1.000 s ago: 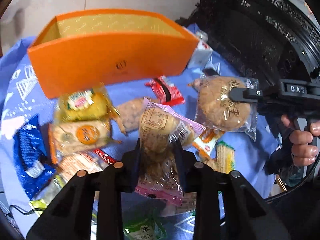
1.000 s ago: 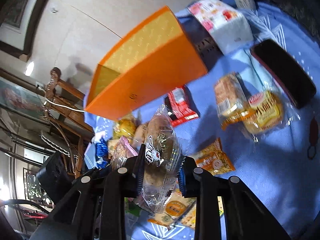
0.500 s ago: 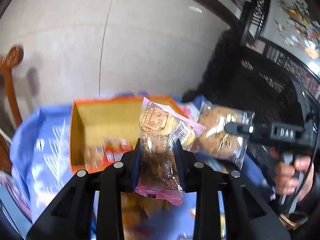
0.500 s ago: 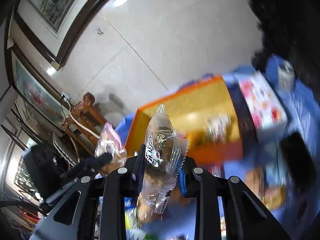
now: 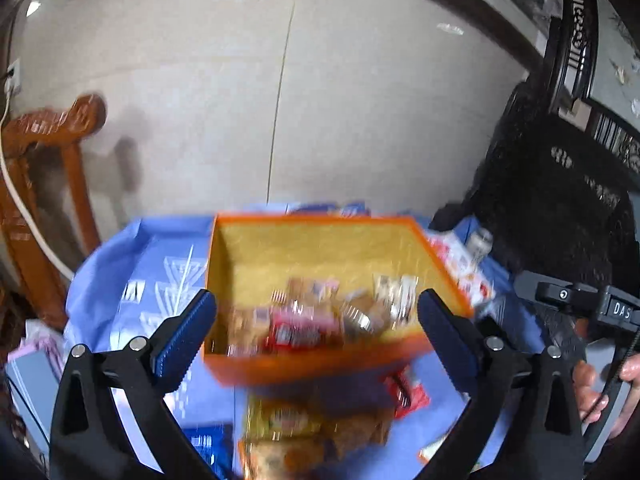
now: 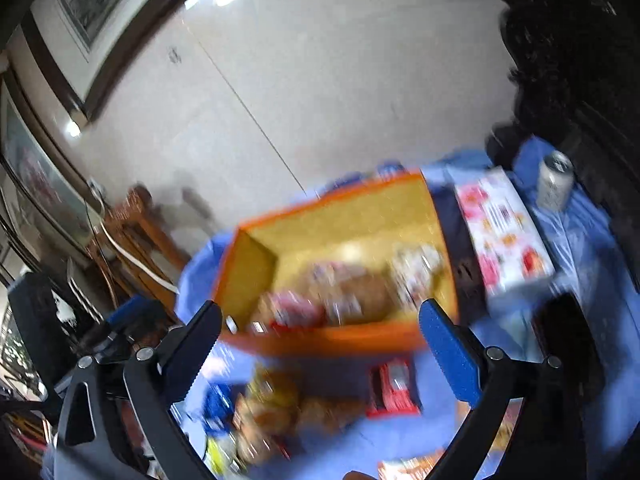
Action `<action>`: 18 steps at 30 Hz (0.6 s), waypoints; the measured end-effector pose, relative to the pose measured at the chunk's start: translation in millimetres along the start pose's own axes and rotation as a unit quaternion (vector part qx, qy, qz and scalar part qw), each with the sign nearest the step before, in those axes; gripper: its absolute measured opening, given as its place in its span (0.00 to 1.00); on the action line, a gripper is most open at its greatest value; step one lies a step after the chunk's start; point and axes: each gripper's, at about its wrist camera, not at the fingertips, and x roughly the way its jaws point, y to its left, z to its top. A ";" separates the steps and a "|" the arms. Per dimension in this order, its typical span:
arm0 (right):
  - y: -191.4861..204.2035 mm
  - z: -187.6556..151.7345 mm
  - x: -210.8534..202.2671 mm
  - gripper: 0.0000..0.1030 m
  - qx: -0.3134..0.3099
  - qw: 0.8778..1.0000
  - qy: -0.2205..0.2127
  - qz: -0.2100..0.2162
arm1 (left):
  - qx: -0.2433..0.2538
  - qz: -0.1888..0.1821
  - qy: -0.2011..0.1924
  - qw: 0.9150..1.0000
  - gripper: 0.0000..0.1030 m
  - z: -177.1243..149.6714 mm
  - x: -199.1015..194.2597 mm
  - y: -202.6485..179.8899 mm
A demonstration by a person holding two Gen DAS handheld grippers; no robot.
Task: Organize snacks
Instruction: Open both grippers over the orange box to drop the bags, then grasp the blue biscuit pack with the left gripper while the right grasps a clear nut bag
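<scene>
we are holding the left tongs and right tongs released, their jaws having just been opening, nothing between them. just ahead and below both, the orange box is sitting with the dropped snack packets inside. we are judging the drop step finished; next we are needing to lower toward the loose snacks lying on the blue-covered bench beneath the tongs.
</scene>
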 end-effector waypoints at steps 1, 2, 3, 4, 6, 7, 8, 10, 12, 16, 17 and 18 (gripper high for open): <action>-4.6 -10.6 -0.1 0.96 0.000 1.000 0.011 -0.006 | -0.004 -0.002 0.011 1.000 0.96 -12.2 -2.1 1.6; -9.8 -22.5 0.3 0.96 -0.001 1.000 0.025 -0.012 | -0.007 -0.004 0.019 1.000 0.96 -21.6 -3.7 3.1; -13.5 -32.3 0.4 0.96 -0.001 0.999 0.036 -0.016 | -0.010 -0.006 0.026 1.000 0.96 -31.4 -3.2 6.6; -18.1 -44.2 1.0 0.96 -0.001 0.999 0.049 -0.022 | -0.014 -0.011 0.038 0.999 0.96 -44.6 -5.3 7.6; -24.9 -66.5 -0.2 0.96 -0.002 0.997 0.073 -0.030 | -0.017 -0.009 0.053 0.998 0.96 -63.1 -5.1 11.7; -27.4 -80.6 -0.8 0.96 -0.005 0.996 0.087 -0.037 | -0.018 -0.007 0.064 0.998 0.96 -74.2 -7.1 12.2; -30.4 -92.8 -1.7 0.96 -0.008 0.994 0.098 -0.047 | -0.019 -0.005 0.072 0.997 0.96 -84.1 -8.2 13.0; -37.1 -116.8 -2.1 0.97 -0.007 0.991 0.121 -0.064 | -0.019 -0.005 0.086 0.996 0.96 -103.0 -12.6 13.1; -43.0 -139.1 -1.6 0.96 -0.005 0.986 0.144 -0.079 | -0.016 -0.007 0.099 0.995 0.96 -119.8 -17.8 10.9; -46.0 -175.7 -2.6 0.96 -0.017 0.979 0.171 -0.110 | 0.013 -0.007 0.113 0.994 0.96 -144.0 -27.1 2.9; -44.6 -181.4 -2.5 0.96 -0.023 0.977 0.175 -0.116 | 0.018 -0.004 0.114 0.993 0.96 -147.7 -29.2 3.1; -41.7 -187.3 -1.9 0.96 -0.032 0.976 0.179 -0.124 | 0.021 -0.002 0.117 0.993 0.96 -149.9 -31.1 4.6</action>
